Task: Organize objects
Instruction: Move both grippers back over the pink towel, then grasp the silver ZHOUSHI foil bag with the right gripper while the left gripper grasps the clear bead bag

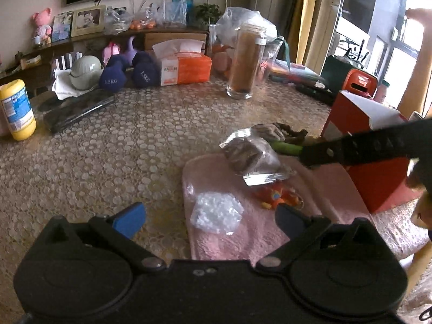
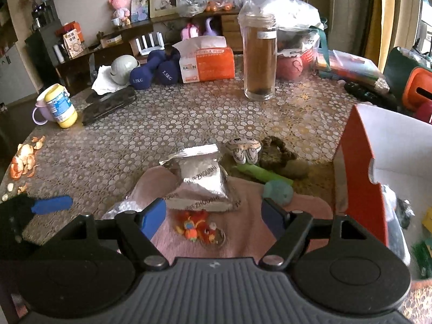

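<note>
Right gripper (image 2: 213, 216): jaws spread wide, nothing between the blue pads (image 2: 152, 217). Directly ahead of the gap, on the pink fleecy cloth (image 2: 305, 210), lies the small orange-and-red plush keychain toy (image 2: 201, 228), nearly centred between the fingertips and just below them. Immediately beyond it sits the crinkled silver foil snack packet (image 2: 202, 181), its sealed lower edge running crosswise to the fingers, its long axis pointing away along the approach line.

Left gripper (image 1: 210, 220): jaws likewise spread, empty. A clear plastic bag of white pellets (image 1: 217, 212) lies on the same cloth between its fingertips; the toy lies ahead and to its right, the foil packet further out.

The right gripper is judged the nearer to the toy and the foil packet, both of them square to its opening. A short forward and downward advance should bracket the toy.

To the right stands the open red cardboard box with white interior (image 2: 359, 167), the probable destination, close beside the cloth. Behind the packet lie a green tube (image 2: 260, 174) and a brown striped plush animal (image 2: 244, 149) on the patterned tablecloth (image 2: 162, 124)
</note>
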